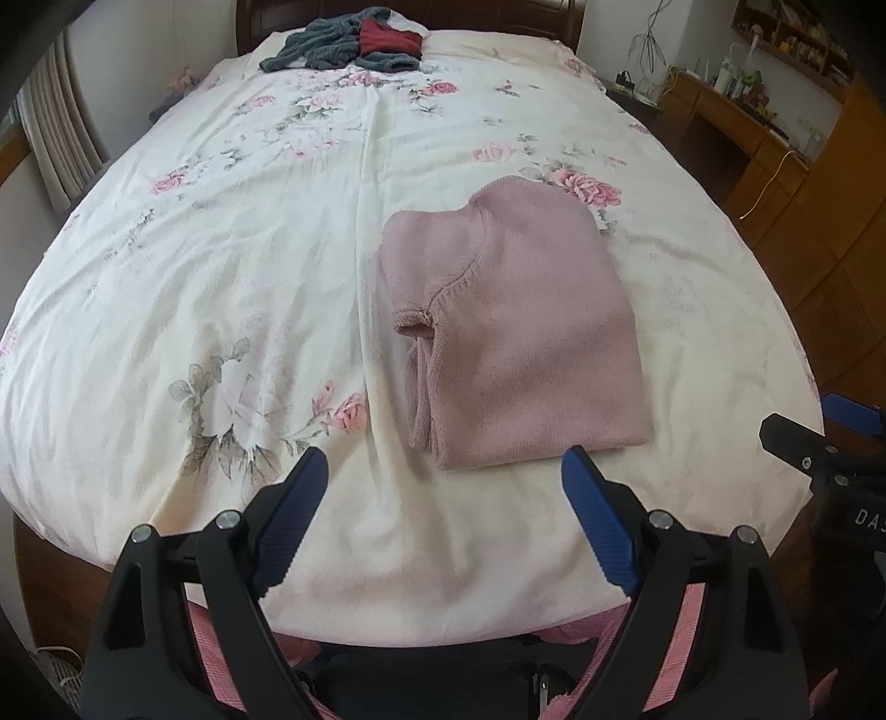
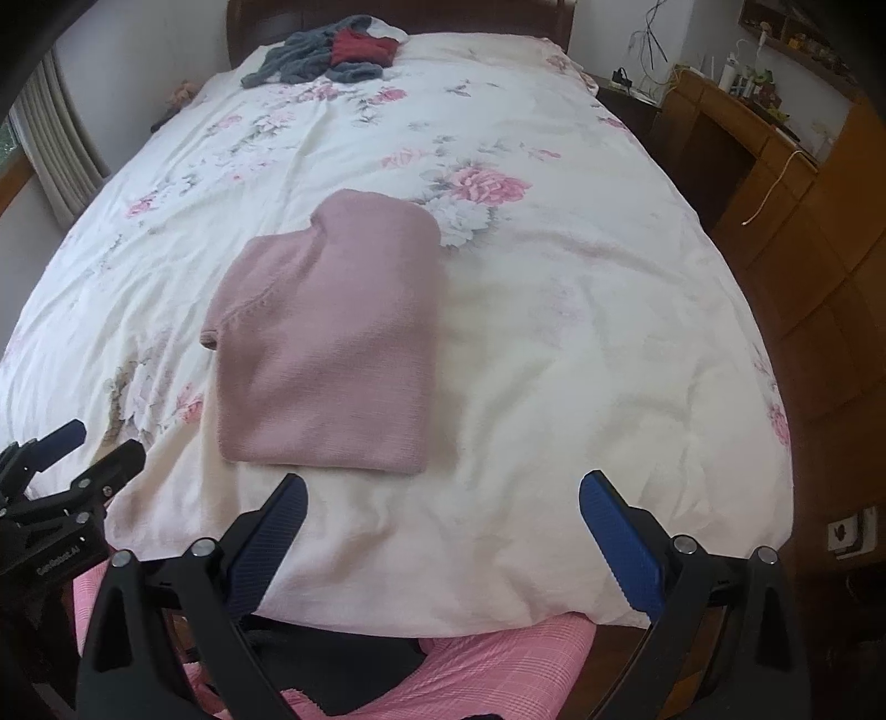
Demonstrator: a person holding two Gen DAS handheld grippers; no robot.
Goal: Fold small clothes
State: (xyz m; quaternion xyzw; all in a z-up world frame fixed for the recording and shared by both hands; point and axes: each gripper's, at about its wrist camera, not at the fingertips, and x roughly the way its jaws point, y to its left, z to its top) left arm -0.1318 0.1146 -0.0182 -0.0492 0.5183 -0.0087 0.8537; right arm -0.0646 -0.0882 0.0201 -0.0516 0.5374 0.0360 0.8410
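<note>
Now we hold the left tool (image 1: 443, 459) and the right tool (image 2: 443, 484) released, jaws spread wide and empty, above the near edge of the bed (image 2: 554, 332). Just beyond their tips lies the folded pink sweater (image 1: 509, 327), flat on the floral cover. Unfolded grey and red clothes (image 1: 354, 39) sit by the headboard.

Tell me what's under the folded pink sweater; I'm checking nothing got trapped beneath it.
The pink sweater lies flat on the floral bedspread, which shows all around its edges. Its own folded layers show at the left edge. Anything beneath is covered.
</note>
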